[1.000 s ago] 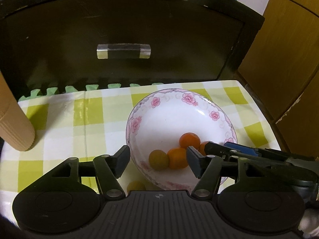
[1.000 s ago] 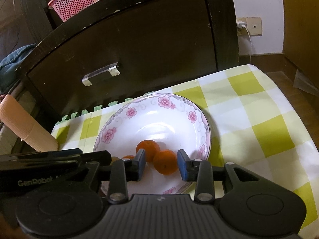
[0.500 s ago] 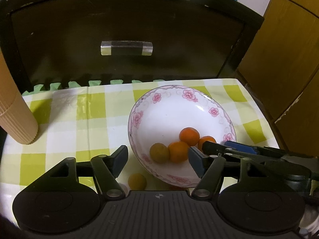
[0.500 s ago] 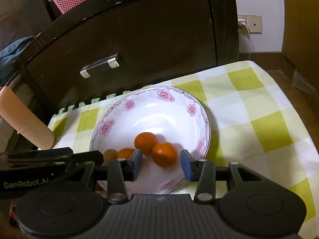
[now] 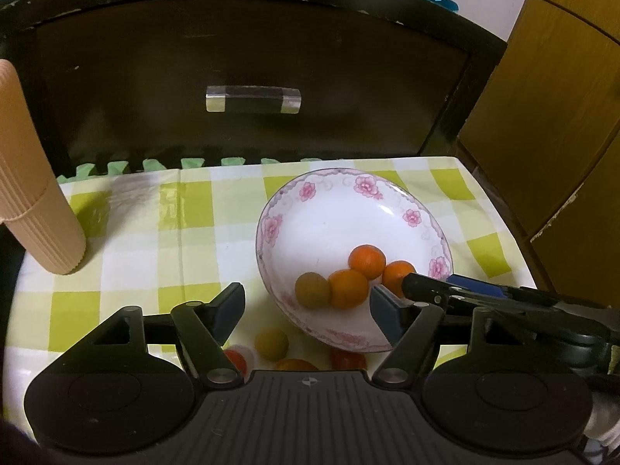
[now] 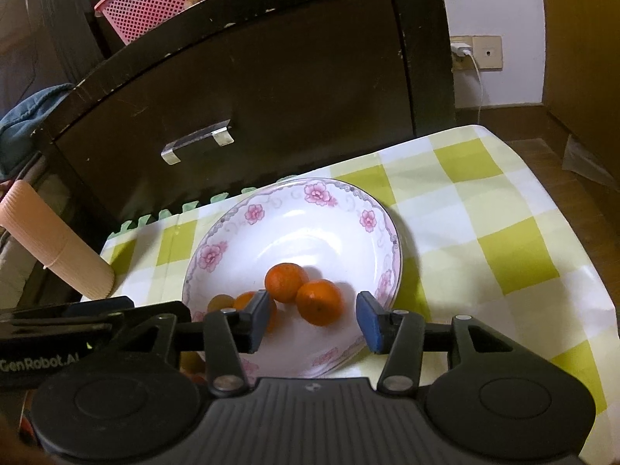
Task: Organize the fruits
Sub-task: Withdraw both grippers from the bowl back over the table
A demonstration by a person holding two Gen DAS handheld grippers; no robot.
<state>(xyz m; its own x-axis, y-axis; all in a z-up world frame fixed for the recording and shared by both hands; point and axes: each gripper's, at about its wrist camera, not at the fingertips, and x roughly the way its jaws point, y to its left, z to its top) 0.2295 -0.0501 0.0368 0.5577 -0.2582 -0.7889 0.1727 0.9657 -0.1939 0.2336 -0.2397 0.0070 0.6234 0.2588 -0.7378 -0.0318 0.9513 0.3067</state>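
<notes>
Right gripper (image 6: 313, 319) jaws wider; bowl (image 6: 248, 215) farther.

A checked tablecloth (image 5: 128, 263) carries a floral bowl (image 5: 333, 209) and loose fruits (image 5: 271, 344).

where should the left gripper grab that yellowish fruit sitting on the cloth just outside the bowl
Grip the yellowish fruit across its round middle, coming straight down from above. It lies loose on the checked cloth by the bowl, so keep one of the fingers clear of the rim.
</notes>
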